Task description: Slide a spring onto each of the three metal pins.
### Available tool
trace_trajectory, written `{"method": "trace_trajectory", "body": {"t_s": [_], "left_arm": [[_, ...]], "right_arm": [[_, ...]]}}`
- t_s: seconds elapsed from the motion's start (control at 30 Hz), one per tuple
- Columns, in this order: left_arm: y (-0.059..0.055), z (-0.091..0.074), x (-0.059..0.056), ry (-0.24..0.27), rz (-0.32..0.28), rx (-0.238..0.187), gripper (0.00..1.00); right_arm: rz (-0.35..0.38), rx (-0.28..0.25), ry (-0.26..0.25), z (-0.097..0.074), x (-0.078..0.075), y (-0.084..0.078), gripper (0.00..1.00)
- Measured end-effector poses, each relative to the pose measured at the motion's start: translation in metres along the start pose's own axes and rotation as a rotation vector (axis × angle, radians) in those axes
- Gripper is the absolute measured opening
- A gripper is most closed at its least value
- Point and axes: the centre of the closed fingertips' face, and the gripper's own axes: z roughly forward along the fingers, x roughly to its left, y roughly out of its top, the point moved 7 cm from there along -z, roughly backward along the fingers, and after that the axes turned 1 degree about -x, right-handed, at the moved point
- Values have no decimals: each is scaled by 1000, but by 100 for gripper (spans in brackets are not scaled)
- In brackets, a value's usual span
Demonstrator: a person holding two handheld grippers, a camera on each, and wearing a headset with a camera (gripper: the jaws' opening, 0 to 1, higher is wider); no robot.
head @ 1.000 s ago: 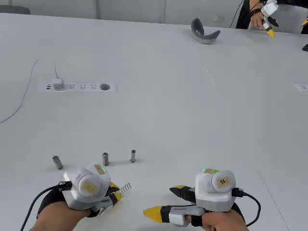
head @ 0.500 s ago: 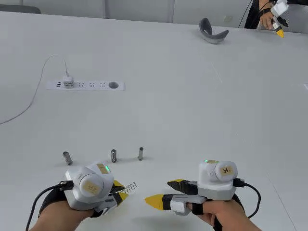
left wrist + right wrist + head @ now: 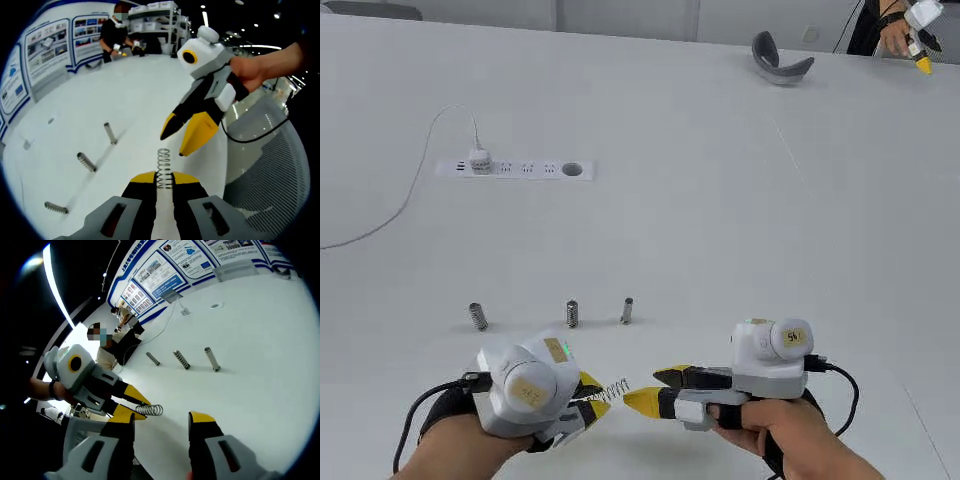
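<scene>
**A:** Where are you with it?

**B:** My left hand-held gripper (image 3: 159, 177) is pinching one end of a spring (image 3: 163, 162), and the free end pokes out past the tips. My right hand-held gripper (image 3: 645, 388) has its jaws spread with nothing between them, and its tips sit just beside that free end.

**A:** And the pins?

**B:** The bare pin (image 3: 627, 310) stands upright on the bench (image 3: 740, 250), a little beyond the spring and apart from it. Left of the bare pin, the middle pin (image 3: 572, 313) and the end pin (image 3: 477, 316) each look to carry coils already. A power strip (image 3: 515, 169) lies well beyond the bare pin, off to its left.

**A:** So this is the last spring?

**B:** That's my reading: two done, one in hand. Next I'd need to bring the open end of the coil over the top of the bare pin, line it up with the shaft and push it down. Held by one end, the spring may wobble, so I'd probably steady its free end with the right jaws first.

**A:** Anything changed over the last second?

**B:** The right hand-held gripper has drawn in. It was well apart from the spring and is now just beside it. The left grip looks the same and the pins haven't moved. The overall shift in the picture is my head moving.
</scene>
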Motion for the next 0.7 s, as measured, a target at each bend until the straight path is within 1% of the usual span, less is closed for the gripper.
{"method": "trace_trajectory", "body": {"t_s": [0.3,0.4,0.5,0.7], "left_arm": [[0,-4,-10,-6,2,-14,11],[-1,-5,-13,-17,4,-18,11],[-2,-4,-16,-21,3,-16,11],[-3,-5,-17,-31,11,-14,11]], "right_arm": [[34,18,66,7,9,-4,31],[41,30,74,9,10,-7,30],[56,44,95,11,12,-11,26],[74,49,111,13,15,-15,20]]}}
